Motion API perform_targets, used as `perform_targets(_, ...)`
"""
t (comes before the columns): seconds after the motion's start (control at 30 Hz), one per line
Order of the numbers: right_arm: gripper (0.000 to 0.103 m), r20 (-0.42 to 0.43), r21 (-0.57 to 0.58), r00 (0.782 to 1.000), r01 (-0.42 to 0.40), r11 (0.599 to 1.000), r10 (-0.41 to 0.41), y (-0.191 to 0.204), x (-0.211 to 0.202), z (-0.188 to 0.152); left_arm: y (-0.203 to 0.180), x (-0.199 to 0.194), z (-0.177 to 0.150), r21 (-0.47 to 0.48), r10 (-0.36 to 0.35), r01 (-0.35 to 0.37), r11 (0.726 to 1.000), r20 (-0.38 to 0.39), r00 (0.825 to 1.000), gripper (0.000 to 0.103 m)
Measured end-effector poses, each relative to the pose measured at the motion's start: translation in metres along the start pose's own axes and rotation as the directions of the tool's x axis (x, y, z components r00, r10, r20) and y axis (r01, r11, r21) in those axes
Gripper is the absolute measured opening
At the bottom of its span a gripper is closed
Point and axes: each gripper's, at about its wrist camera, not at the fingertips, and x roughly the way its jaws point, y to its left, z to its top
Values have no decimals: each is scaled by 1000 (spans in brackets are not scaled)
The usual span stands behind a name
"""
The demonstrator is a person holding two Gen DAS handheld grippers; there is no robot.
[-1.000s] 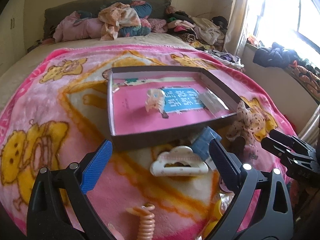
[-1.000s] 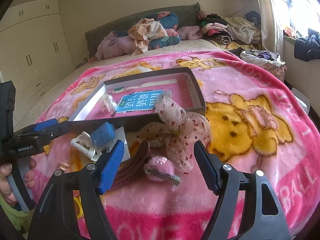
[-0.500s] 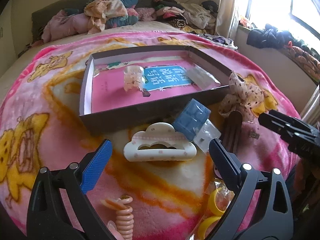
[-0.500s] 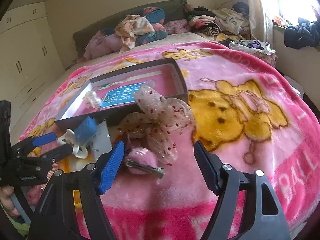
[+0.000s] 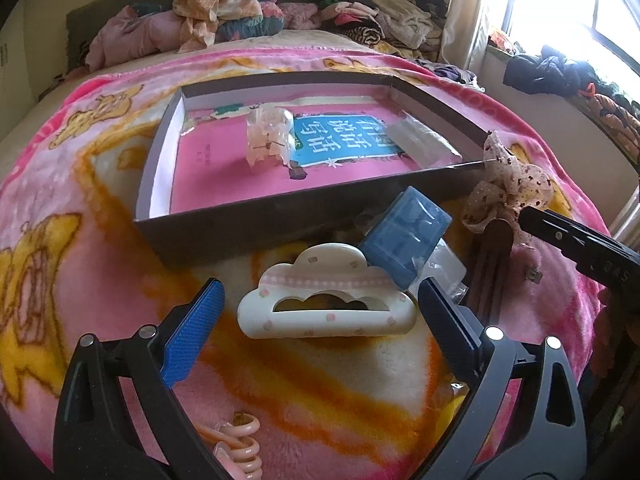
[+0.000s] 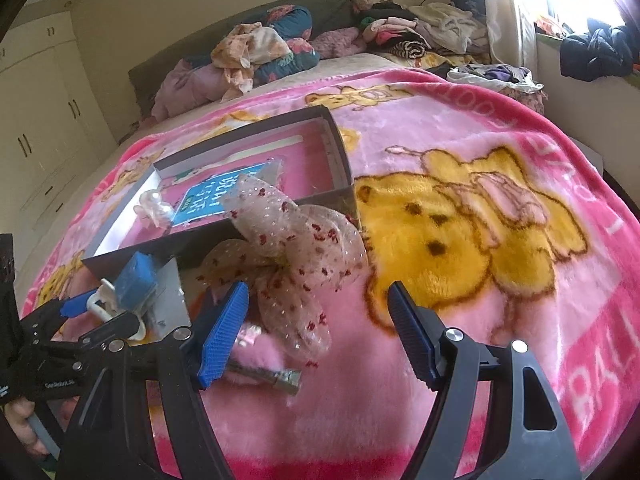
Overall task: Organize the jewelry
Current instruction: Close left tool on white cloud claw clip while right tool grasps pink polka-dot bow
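Note:
A shallow dark box point(image 5: 224, 224) with a pink floor lies on the pink blanket; a clear hair clip point(image 5: 268, 140) and a clear packet point(image 5: 420, 144) rest inside. In front of it lie a white cloud-shaped claw clip point(image 5: 328, 300), a blue case point(image 5: 404, 236), a brown comb point(image 5: 490, 264) and a dotted sheer bow point(image 6: 288, 248). My left gripper point(image 5: 320, 320) is open just in front of the cloud clip, which lies between its fingertips untouched. My right gripper point(image 6: 318, 320) is open over the lower loop of the bow, beside a pink fuzzy clip point(image 6: 256, 356).
A peach spiral hair tie point(image 5: 236, 444) and yellow rings point(image 5: 456, 412) lie near the left gripper's base. Piled clothes point(image 6: 264, 56) sit at the head of the bed, wardrobes point(image 6: 36, 120) stand to the left, and a window ledge point(image 5: 560, 76) with clothes is at right.
Both grippers have come lower and closer to the items in front of the box. The cloud clip now sits between the left fingertips, and the bow is nearer the right ones.

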Motion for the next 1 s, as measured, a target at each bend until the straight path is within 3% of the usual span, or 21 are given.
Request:
perform_targets(0.23, 69, -8, 6, 1000, -10, 1000, 10, -4, 10, 15, 2, 2, 0, -9, -14, 14, 1000, 0, 1000, 86)
perform_targets(0.43, 43, -10, -4, 999, -32, 999, 31, -3, 13, 16, 3, 3, 1, -9, -22, 22, 1000, -5, 1000, 79)
perform_targets(0.5, 24, -15, -12, 999, -49, 999, 49, -2, 12, 14, 2, 2, 1, -3, -24, 24, 1000, -4, 1000, 76)
perform_targets(0.6, 15, -14, -23, 997, -71, 997, 71, -1, 8, 11, 0, 1, 0, 5, -28, 28, 1000, -4, 1000, 72)
perform_targets(1.0, 6, 43, 23, 997, -59, 998, 58, -13, -18, 3, 0, -5, 0, -9, -48, 48, 999, -6, 999, 71)
